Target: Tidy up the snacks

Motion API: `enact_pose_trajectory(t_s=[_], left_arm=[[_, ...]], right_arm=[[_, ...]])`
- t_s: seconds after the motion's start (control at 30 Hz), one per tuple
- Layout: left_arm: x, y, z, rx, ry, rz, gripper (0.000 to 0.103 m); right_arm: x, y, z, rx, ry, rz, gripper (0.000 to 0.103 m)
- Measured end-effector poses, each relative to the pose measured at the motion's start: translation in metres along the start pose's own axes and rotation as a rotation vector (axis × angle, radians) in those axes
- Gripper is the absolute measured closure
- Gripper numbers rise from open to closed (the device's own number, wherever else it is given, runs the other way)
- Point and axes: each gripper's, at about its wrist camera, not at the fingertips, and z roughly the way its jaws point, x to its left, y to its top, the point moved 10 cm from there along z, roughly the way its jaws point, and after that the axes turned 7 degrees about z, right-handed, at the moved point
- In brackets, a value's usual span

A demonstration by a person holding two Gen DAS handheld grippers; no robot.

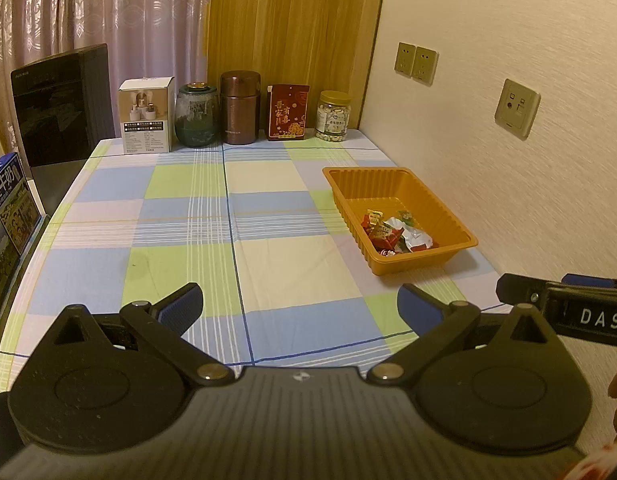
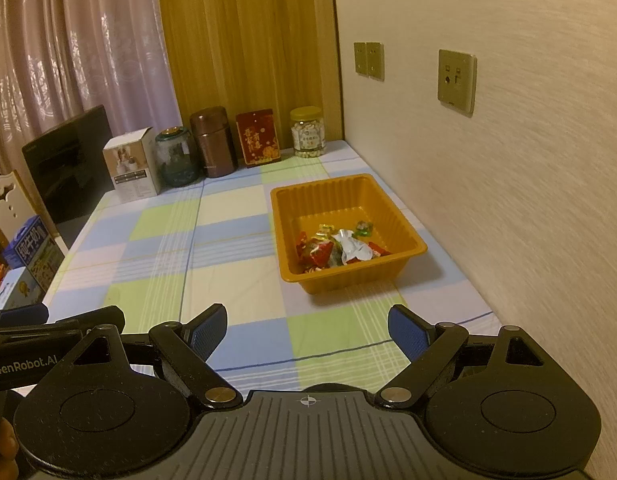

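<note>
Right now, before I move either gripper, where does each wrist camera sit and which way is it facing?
Left wrist: on the left gripper, angled down over the checked tablecloth toward the back row of containers; own open fingers show, the right gripper's side at right edge.
Right wrist: on the right gripper, closer to the wall, same heading; own open fingers, the left gripper's side and a hand at left edge.
Shared: the orange tray of wrapped snacks, the wall sockets.

Orange tray [image 2: 404, 246]; red, silver, green wrappers [image 2: 338, 249]; blue-green-cream checked tablecloth [image 2: 228, 216]; brown canister [image 2: 212, 146]; red box [image 2: 257, 138]; pink patterned curtain [image 2: 68, 60]; blue-padded fingers [image 2: 206, 334].
</note>
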Motion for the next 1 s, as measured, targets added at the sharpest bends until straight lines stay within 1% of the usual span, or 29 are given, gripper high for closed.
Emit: enact_pose_trajectory(t_s=[1.0], left_arm=[[-0.0038,-0.0042,0.0018,0.003,-0.001,-0.004,0.000]], right_arm=[[-0.0018,-0.0013,0.0000,-0.001,-0.001,0.003,0.016]])
